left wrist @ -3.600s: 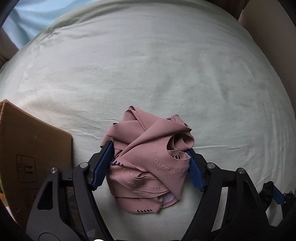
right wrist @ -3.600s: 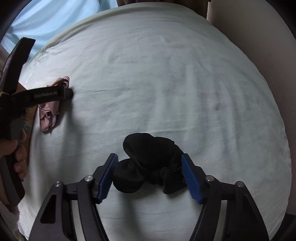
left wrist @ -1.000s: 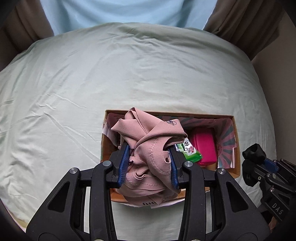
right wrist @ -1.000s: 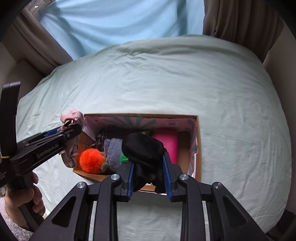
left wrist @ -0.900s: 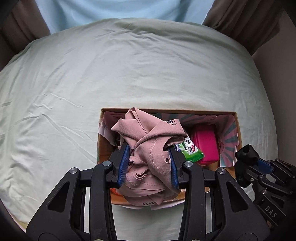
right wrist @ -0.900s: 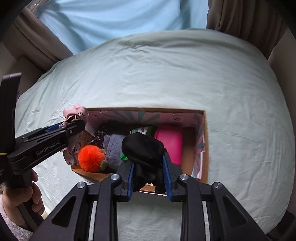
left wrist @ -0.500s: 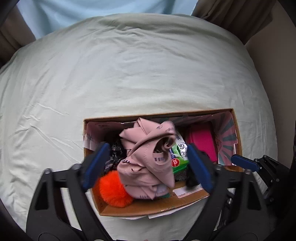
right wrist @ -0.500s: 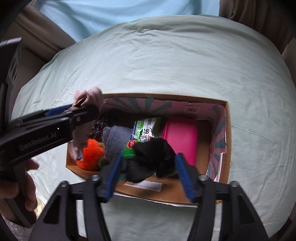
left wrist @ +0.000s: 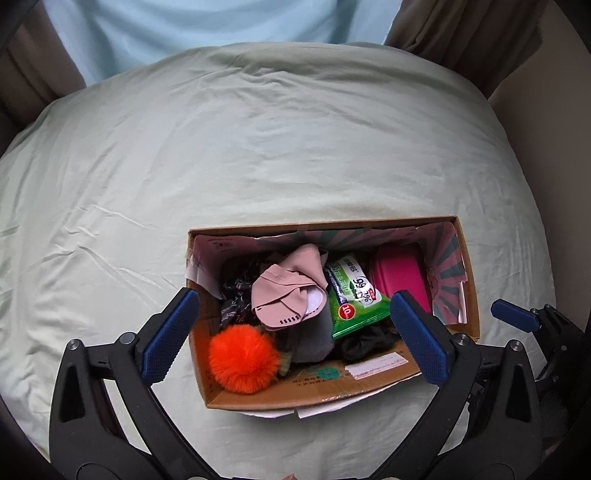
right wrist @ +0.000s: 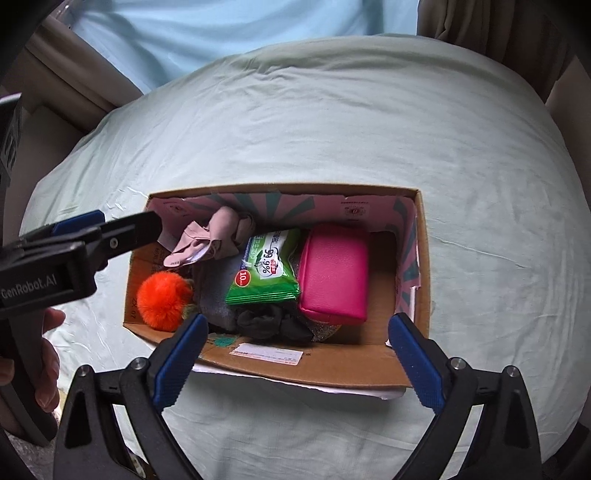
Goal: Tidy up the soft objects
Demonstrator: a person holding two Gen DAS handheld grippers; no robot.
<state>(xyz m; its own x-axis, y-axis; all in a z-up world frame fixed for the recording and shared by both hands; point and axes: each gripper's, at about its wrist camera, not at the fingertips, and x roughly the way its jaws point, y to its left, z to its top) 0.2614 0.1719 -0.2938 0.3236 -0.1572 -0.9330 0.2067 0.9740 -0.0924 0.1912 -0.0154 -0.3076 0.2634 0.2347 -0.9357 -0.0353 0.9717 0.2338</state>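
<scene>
While both of your grippers hang over the open cardboard box [left wrist: 466, 273], pale green bed sheet [left wrist: 258, 147] lies clear on all four sides of it, widest across the upper half of each frame. Curtains [left wrist: 480, 33] and a wall close off the upper corners.

Your left gripper [left wrist: 293, 338] points steeply down; its jaws are opening and already stand wide, with one blue pad outside the box's left wall and the other over its right half, nothing pressed between them. Your right gripper [right wrist: 295, 363] also points steeply down over the near wall, its jaws opening wide and empty.

Inside the box, the pink cloth [left wrist: 291, 291] lies crumpled at centre left, against the green wipes pack [left wrist: 354, 291]. The black cloth [right wrist: 273, 323] sits bunched by the near wall, below the wipes pack and beside the pink pouch [right wrist: 334, 273]. An orange pompom [left wrist: 242, 360] fills the lower left corner.

In the right wrist view your left gripper crosses the left edge and covers the box's upper left corner; your hand [right wrist: 46, 365] on its handle is cut off by the frame. A grey item under the pink cloth and a dark patterned piece to its left are too hidden to identify.
</scene>
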